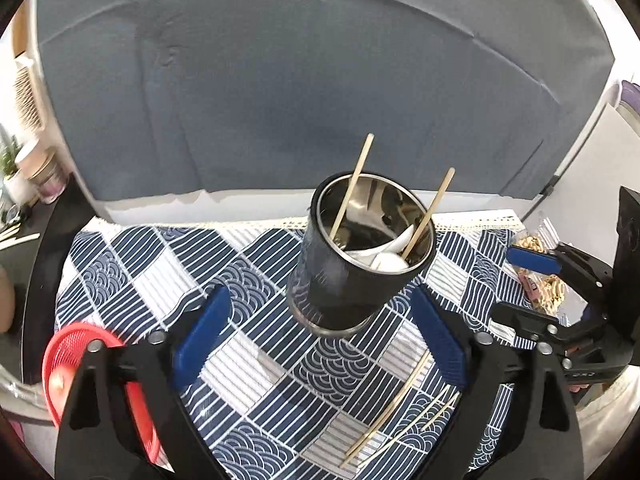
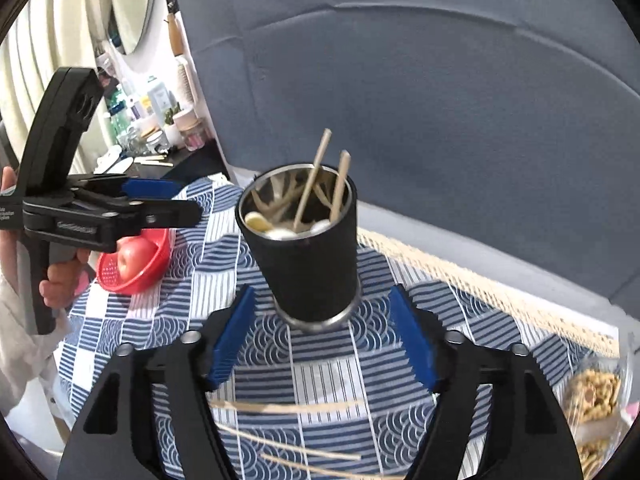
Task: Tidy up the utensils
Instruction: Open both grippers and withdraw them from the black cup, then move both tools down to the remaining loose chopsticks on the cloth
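A black steel utensil cup (image 1: pixel 344 280) (image 2: pixel 308 256) stands upright on the blue-and-white patterned cloth (image 1: pixel 256 280) (image 2: pixel 320 372). Two wooden chopsticks (image 1: pixel 354 188) (image 2: pixel 316 176) and white spoons (image 1: pixel 388 260) (image 2: pixel 280 234) stick up in it. Several loose chopsticks (image 1: pixel 400 400) (image 2: pixel 288 406) lie on the cloth in front of the cup. My left gripper (image 1: pixel 318 296) (image 2: pixel 180 200) is open, its blue pads either side of the cup's base and apart from it. My right gripper (image 2: pixel 322 292) (image 1: pixel 516 288) is also open, just short of the cup, with nothing between its fingers.
A red mesh basket (image 1: pixel 80 360) (image 2: pixel 160 256) holding an apple (image 2: pixel 132 260) sits at the cloth's left. A clear snack bag (image 1: pixel 536 280) (image 2: pixel 592 392) lies at the right. A grey-blue sofa back (image 1: pixel 300 100) rises behind the table. Bottles and jars crowd a dark shelf (image 2: pixel 152 128) far left.
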Action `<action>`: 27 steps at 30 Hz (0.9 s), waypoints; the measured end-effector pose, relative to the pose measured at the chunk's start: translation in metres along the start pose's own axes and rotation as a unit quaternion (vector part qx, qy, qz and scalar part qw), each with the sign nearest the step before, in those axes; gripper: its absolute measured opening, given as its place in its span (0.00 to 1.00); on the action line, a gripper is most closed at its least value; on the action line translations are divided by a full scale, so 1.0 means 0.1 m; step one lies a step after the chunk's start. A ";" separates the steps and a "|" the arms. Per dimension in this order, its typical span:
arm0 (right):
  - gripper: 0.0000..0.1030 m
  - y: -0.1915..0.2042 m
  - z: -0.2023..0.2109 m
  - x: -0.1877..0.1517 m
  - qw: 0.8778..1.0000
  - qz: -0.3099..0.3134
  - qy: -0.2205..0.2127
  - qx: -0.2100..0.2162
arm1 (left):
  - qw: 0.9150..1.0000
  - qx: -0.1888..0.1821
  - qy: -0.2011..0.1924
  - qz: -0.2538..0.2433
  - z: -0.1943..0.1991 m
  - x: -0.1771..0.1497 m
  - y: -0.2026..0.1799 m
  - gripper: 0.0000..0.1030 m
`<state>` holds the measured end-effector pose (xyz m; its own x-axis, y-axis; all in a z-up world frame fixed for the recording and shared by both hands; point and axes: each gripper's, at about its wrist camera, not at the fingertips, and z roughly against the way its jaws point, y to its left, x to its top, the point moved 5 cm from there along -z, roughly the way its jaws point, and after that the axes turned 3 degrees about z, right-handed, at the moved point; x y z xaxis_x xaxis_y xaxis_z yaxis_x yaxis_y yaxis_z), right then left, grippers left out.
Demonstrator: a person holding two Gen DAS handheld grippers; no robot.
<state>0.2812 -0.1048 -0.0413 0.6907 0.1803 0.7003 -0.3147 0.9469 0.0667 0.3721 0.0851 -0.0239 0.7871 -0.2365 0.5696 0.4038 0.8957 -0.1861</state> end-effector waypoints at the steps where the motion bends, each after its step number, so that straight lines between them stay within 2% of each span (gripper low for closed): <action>1: 0.76 0.00 0.00 -0.02 1.000 -0.001 0.002 -0.002 | 1.000 0.000 0.004 0.002 0.00 -0.04 0.00 0.91; 3: 0.83 -0.04 0.03 -0.12 1.000 -0.008 0.010 -0.011 | 1.000 0.001 0.010 0.005 0.01 -0.07 -0.01 0.93; 13: 0.86 -0.29 0.08 -0.63 0.994 -0.059 0.063 -0.061 | 0.998 0.015 0.055 -0.016 -0.14 -0.51 -0.02 0.94; 17: 0.86 -0.34 0.09 -0.88 0.990 -0.074 0.091 -0.081 | 0.997 -0.001 0.068 -0.021 -0.25 -0.62 -0.05 0.94; 22: 0.86 -0.40 0.12 -1.16 0.981 -0.114 0.109 -0.117 | 0.993 -0.008 0.096 -0.075 -0.49 -0.75 -0.15 0.94; 27: 0.86 -0.46 0.11 -1.43 0.967 -0.166 0.125 -0.144 | 0.986 -0.030 0.115 -0.120 -0.67 -0.86 -0.29 0.94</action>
<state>0.1899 -0.1769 -0.1367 0.8695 -0.1226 0.4785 0.1219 0.9920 0.0327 0.3235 0.0549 -0.1210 0.7481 -0.5232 0.4081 0.6117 0.7821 -0.1187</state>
